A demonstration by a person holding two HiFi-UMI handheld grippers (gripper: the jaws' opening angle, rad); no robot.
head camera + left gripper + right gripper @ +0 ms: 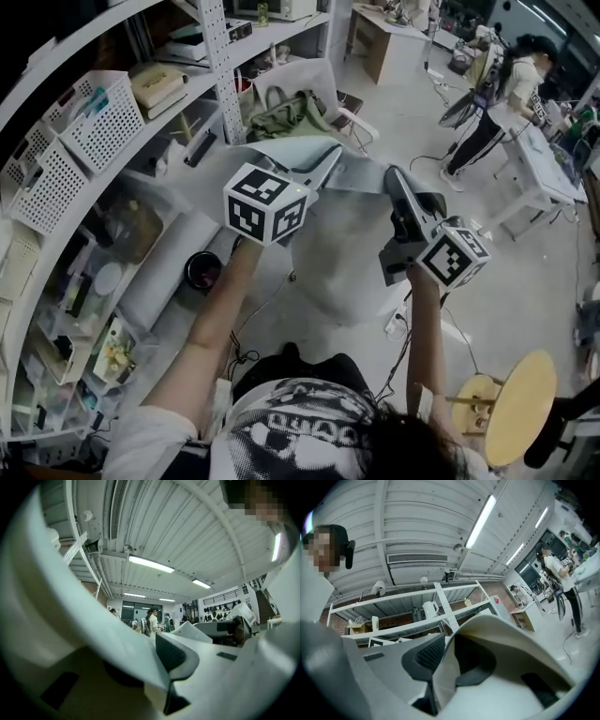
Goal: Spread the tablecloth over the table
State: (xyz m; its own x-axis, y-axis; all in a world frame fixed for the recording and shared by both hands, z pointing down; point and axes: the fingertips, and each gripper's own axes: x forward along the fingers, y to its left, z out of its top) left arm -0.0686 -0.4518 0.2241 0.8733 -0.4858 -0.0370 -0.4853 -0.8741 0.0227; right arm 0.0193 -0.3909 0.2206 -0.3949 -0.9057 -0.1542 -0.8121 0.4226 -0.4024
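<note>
The tablecloth (281, 150) is a pale grey-green sheet lifted in the air in front of me, stretched between both grippers. My left gripper (328, 164) is shut on one edge of it; in the left gripper view the tablecloth (93, 620) drapes over one jaw and is pinched at the left gripper (166, 667). At the other end my right gripper (392, 176) is shut on the cloth. In the right gripper view the tablecloth (501, 634) curls up over the outer jaw of the right gripper (440, 663). Both grippers point about level.
Metal shelving (220, 56) with white baskets (98, 117) and bins runs along the left. A green bag (300, 117) sits on a chair behind the cloth. A person (506, 94) stands at a white table (548, 173) at the back right. A round wooden stool (516, 403) is at the lower right.
</note>
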